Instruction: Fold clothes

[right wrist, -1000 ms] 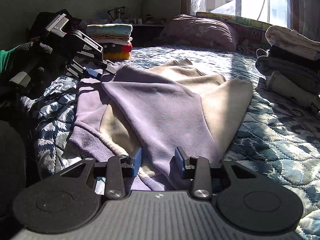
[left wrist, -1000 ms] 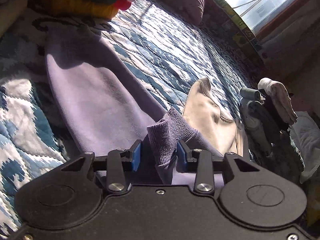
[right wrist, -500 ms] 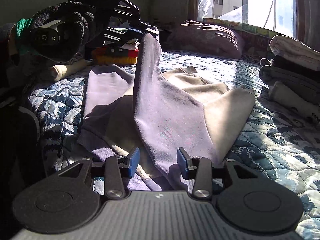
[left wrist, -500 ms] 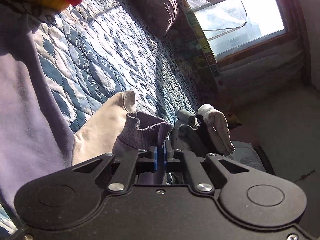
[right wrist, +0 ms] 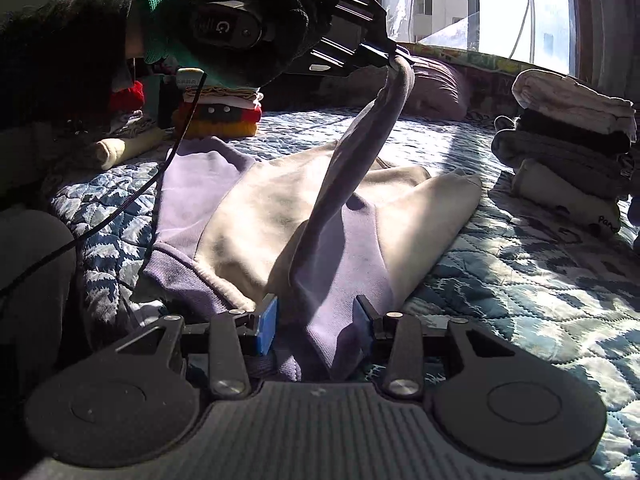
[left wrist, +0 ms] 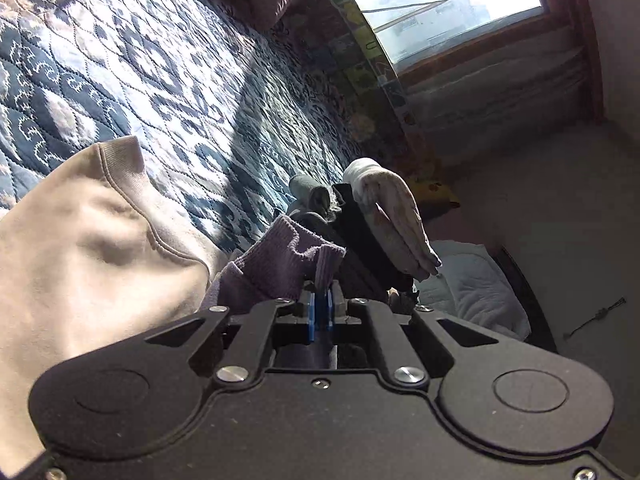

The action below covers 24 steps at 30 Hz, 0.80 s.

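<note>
Folded stack [right wrist: 568, 144] near sweatshirt [right wrist: 304, 216] – sleeve [right wrist: 360, 152] hangs across, L gripper [right wrist: 394, 58] pinching cuff.

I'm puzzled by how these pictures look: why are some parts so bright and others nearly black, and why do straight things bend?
Right wrist view: window glare overexposes; backlit gloved hand goes nearly black; the raised sleeve shadows the sweatshirt. Left wrist view: sunlit quilt, dim corner, window frame bowed by the fisheye lens.
</note>
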{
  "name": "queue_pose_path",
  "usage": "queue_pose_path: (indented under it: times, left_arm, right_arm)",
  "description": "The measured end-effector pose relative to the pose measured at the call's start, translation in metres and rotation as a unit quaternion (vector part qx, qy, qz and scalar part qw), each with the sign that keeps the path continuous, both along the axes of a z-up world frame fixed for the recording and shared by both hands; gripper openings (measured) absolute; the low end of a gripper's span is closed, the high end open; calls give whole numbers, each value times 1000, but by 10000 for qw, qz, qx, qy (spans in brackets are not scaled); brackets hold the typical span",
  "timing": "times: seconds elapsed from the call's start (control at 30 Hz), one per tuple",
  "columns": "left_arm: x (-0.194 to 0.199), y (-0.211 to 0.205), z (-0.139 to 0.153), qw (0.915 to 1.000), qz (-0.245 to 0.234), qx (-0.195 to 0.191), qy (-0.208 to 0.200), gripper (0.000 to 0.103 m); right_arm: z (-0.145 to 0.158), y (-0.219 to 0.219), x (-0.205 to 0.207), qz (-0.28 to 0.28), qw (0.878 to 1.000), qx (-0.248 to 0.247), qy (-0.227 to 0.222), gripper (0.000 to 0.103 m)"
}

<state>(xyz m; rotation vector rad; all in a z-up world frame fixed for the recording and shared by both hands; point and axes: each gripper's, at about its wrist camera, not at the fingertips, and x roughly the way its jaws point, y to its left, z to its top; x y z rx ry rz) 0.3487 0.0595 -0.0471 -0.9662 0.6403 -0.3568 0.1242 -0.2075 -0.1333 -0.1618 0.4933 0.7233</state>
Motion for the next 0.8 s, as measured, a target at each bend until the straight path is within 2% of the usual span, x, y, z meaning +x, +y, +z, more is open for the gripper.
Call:
queue_pose_path:
  times: [0.13, 0.2, 0.27, 0.43, 0.53, 0.8]
  left_arm:
    - [22, -19, -12, 9998, -63, 89, 137, 3]
    - [32, -26, -19, 9997, -79, 141, 193, 3]
    - [40, -31, -26, 9994, -79, 207, 257, 3]
    - [60, -44, -43, 9973, -193, 654, 286, 3]
    - [68, -51, -48, 9936, -316, 1062, 214, 3]
    - [85, -64, -63, 9877, -243, 1513, 297, 3]
  right_arm:
    - [0, -4, 2, 26, 9997, 190, 130, 40]
    - [-2, -5, 4, 53, 9993, 257, 264, 35]
    - [-4, -5, 5, 86, 9988, 300, 365, 34]
    - [-6, -6, 7, 100, 9975, 450, 538, 34]
    - [-9, -9, 11, 36, 9953, 639, 732, 35]
    - [-12, -15, 20, -60, 9894, 999, 1053, 35]
